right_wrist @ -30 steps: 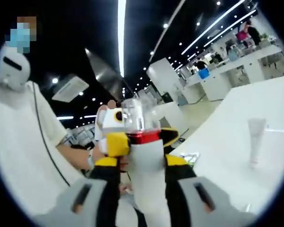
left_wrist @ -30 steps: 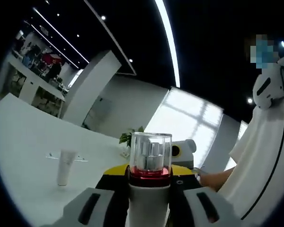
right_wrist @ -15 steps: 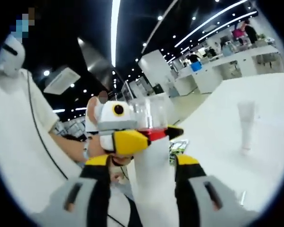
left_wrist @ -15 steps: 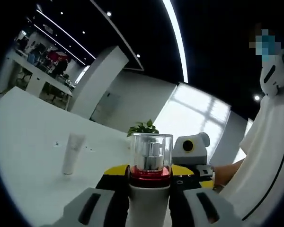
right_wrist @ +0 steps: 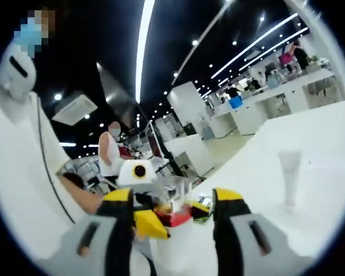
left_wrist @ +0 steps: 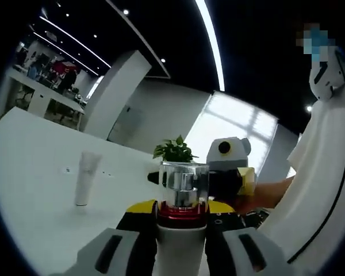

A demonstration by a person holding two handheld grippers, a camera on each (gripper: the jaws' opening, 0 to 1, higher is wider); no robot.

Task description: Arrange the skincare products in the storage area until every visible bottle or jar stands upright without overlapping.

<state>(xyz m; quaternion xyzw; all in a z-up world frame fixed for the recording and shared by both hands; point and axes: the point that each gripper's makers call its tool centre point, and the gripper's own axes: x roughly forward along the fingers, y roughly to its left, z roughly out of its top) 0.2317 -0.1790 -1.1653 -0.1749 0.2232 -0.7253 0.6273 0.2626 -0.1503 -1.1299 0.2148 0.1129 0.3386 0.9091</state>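
left tongs (left_wrist: 181, 241) pinching a white pump bottle (left_wrist: 181, 230) with a clear cap, right tongs (right_wrist: 172, 230) spread wide. smooth white tube (left_wrist: 85, 178) stands alone on open bench (left_wrist: 34, 190).

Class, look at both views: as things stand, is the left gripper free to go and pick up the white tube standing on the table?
Probably not yet. The left gripper is shut on the pump bottle, so its jaws are full. The tube stands upright and apart on the bare white table, with nothing around it.
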